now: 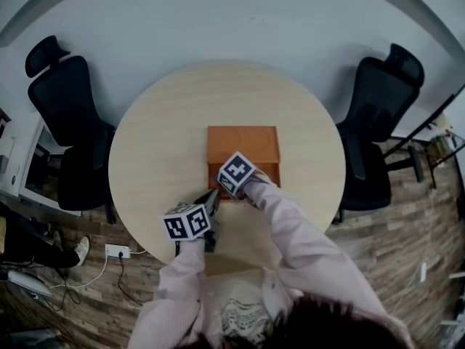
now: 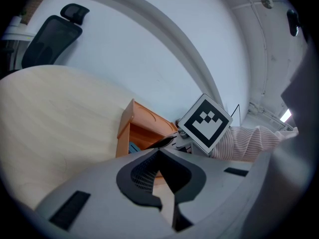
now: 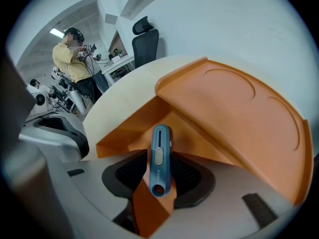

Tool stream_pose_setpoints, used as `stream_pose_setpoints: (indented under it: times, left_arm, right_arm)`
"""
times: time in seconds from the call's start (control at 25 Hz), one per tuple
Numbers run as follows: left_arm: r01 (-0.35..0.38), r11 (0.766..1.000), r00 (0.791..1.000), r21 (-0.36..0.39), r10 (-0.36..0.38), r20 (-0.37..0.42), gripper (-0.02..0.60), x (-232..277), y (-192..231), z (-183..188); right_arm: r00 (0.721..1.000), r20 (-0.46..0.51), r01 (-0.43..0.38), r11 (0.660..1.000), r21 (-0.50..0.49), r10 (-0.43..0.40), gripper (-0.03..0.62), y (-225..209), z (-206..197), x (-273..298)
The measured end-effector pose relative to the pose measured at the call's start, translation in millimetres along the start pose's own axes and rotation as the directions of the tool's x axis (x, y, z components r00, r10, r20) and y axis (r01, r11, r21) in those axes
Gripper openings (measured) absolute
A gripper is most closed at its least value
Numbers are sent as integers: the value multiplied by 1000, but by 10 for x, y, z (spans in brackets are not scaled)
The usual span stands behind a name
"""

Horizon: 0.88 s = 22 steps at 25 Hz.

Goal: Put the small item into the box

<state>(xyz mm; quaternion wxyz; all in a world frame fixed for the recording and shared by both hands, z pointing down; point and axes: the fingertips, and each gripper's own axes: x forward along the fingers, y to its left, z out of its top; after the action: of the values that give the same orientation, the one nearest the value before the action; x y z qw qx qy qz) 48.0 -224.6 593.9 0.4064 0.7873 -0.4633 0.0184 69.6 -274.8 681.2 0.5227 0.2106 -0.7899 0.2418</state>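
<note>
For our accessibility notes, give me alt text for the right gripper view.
A small blue item lies between the open jaws of the hand-held gripper, inside an open orange box on a pale table. A person in yellow stands far behind.

- Table (image 1: 160, 151): bare left, right and beyond the orange box (image 1: 243, 142); free passage.
- Right gripper (image 3: 159, 174) occupies box's near side.
- Left chair (image 1: 69, 115) and right chair (image 1: 374, 115) flank table.

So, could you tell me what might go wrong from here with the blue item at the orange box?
The blue item lies between the open jaws of the right gripper, seemingly near the open edge of the orange box. A careless pull back could snag it and drag it out. The left gripper, shut and empty, hovers close beside the right one, so the two might bump.
</note>
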Motion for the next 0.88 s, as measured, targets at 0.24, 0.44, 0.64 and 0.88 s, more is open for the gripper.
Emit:
stream_pose_setpoints:
  times: [0.24, 0.44, 0.64, 0.88]
  left_arm:
    - [21, 1000, 1000, 0, -21, -6, 15, -28, -25, -16]
    - [27, 1000, 1000, 5, -27, 3, 15, -92, -19, 8]
    - [41, 998, 999, 54, -42, 19, 15, -152, -52, 57]
    - [55, 989, 998, 139, -56, 1, 15, -186, -136, 65]
  right_arm:
    - [998, 62, 20, 999, 33, -22, 186, -24, 26, -43]
    - [974, 223, 23, 998, 59, -36, 121, -28, 121, -249]
    - [918, 397, -21, 997, 76, -11, 48, 86, 186, -539]
    - [844, 535, -81, 993, 83, 24, 27, 294, 253, -833]
